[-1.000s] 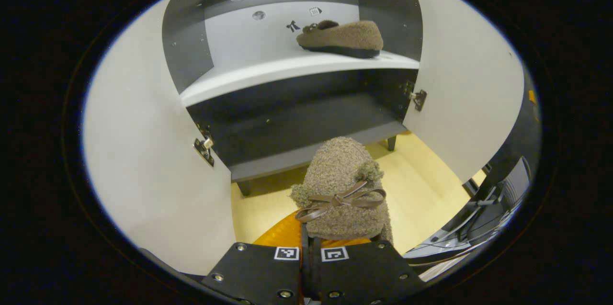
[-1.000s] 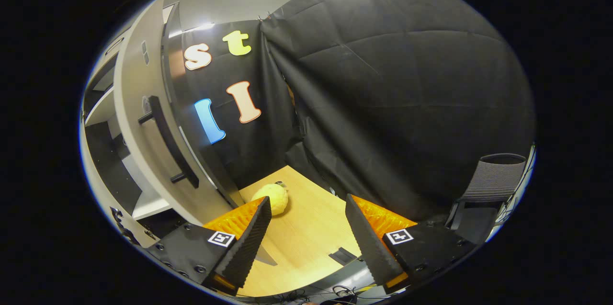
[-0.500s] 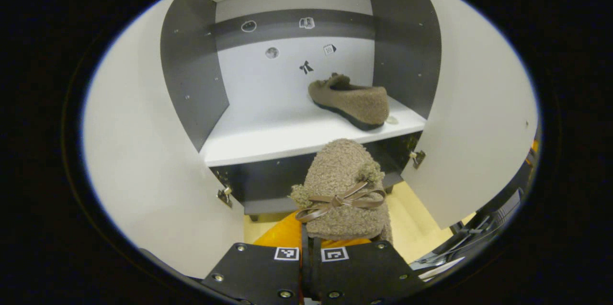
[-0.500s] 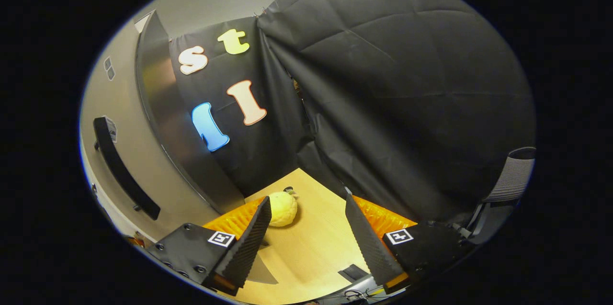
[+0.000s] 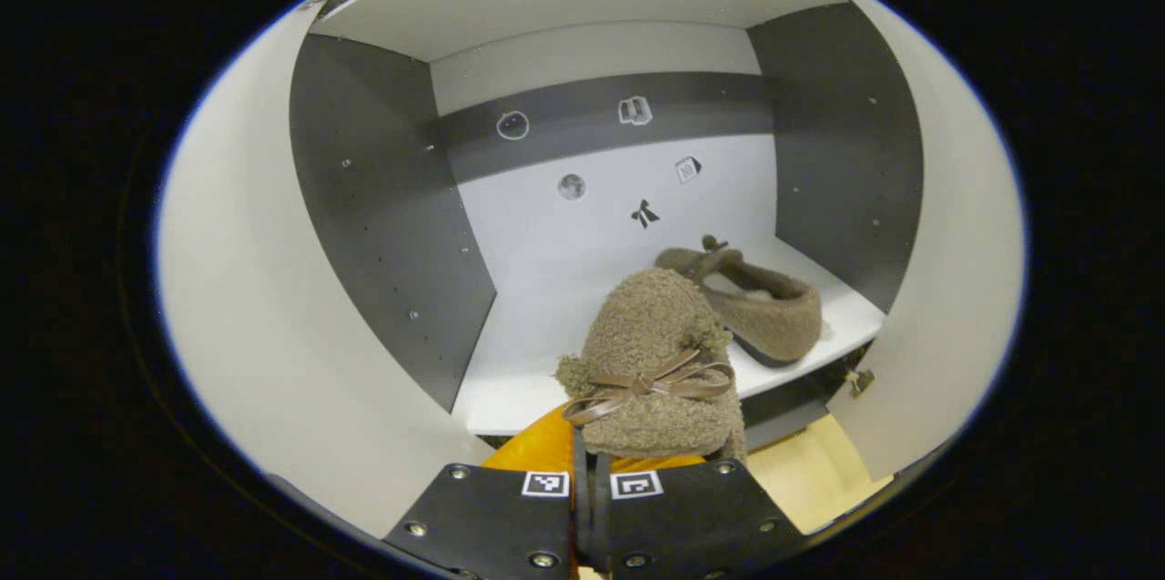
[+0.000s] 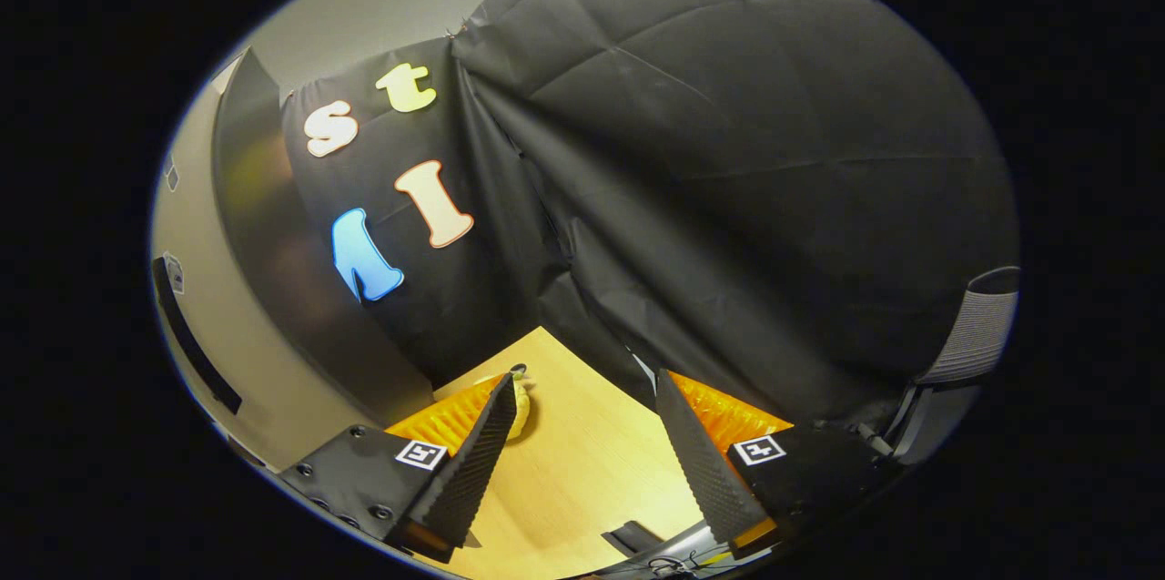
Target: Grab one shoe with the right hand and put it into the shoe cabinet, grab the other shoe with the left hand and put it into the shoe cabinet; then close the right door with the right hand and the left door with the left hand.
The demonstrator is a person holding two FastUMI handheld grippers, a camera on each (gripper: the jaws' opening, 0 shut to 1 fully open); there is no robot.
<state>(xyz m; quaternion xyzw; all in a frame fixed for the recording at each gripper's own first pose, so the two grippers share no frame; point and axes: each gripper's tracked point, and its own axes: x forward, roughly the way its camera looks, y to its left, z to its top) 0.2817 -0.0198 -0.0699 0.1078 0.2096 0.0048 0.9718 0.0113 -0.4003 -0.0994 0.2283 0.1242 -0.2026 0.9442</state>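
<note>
my left gripper [image 5: 592, 471] has come up to shelf [image 5: 510, 380] level in the last second, clamped on the second shoe [image 5: 651, 366], toe over the shelf's front edge. first shoe [image 5: 755, 307] sits on the shelf's right side. right gripper [image 6: 582, 434] hangs open, empty. set-down next, i think.

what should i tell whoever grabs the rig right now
Left tool: shut on the second slipper, held in front of the open cabinet, level with the white shelf.
Right tool: open, holding nothing, pointed away over the wooden floor beside the right door.
Done: first slipper lies on the right side of the shelf.
Left: set the second slipper on the shelf, to the left of the first, then close the right door with the right tool and the left door with the left.
</note>
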